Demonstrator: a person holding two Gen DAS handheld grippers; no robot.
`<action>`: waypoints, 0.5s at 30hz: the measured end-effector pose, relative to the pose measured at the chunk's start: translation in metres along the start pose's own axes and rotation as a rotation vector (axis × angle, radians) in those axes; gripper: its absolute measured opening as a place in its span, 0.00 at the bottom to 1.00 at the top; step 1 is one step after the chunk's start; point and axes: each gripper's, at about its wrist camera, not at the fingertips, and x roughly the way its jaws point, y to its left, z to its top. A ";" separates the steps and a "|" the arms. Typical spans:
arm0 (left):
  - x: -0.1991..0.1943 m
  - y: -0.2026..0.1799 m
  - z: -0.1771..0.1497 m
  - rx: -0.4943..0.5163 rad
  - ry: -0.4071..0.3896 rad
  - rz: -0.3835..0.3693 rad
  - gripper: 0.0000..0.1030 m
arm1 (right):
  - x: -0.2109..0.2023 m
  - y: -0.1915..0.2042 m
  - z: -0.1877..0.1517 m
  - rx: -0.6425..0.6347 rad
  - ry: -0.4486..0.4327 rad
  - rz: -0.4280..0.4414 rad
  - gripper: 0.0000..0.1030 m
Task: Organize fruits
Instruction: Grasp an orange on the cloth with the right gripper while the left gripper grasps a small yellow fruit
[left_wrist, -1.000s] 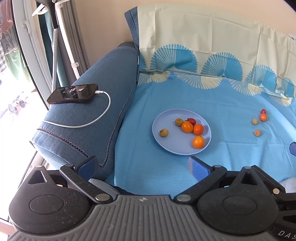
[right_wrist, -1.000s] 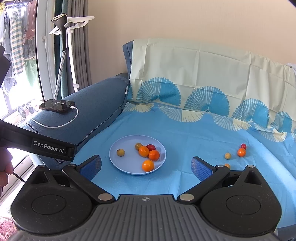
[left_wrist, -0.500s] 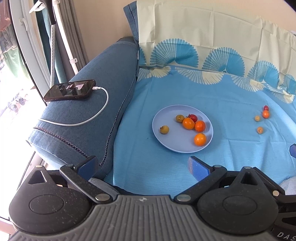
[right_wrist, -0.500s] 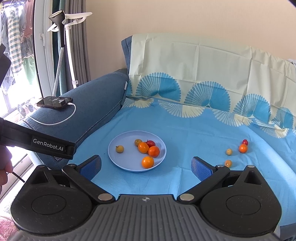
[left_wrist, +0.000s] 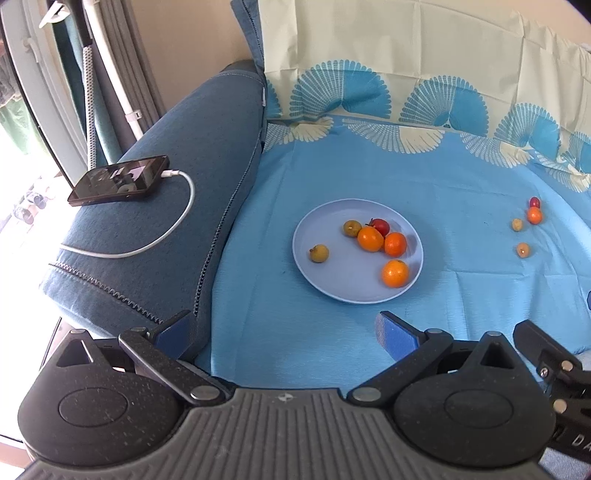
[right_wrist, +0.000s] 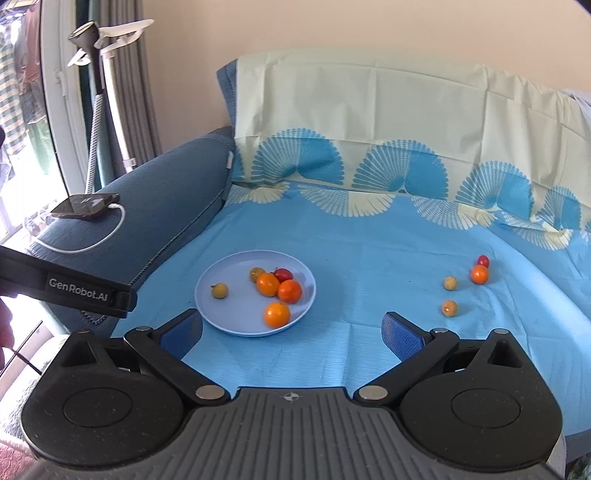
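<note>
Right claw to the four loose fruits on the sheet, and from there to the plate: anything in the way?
Nothing visible. The open right claw faces bare blue sheet before the loose fruits, and only sheet separates them from the plate.

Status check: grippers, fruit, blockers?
Left gripper open, empty. Right gripper open, empty. Six fruits on plate; four loose fruits on the sheet. Nothing in the way.

bright daylight | source: window (left_wrist: 22, 155) left of the fingers, overexposed | shadows soft | fisheye bending, dark corners | focus sharp, no blur
</note>
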 end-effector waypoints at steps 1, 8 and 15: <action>0.002 -0.004 0.003 0.003 0.001 -0.003 1.00 | 0.001 -0.005 0.000 0.010 0.000 -0.009 0.99; 0.015 -0.026 0.023 0.023 0.008 -0.023 1.00 | 0.013 -0.043 0.004 0.075 0.002 -0.094 0.99; 0.030 -0.057 0.047 0.055 0.007 -0.039 1.00 | 0.026 -0.086 0.008 0.129 0.003 -0.179 0.99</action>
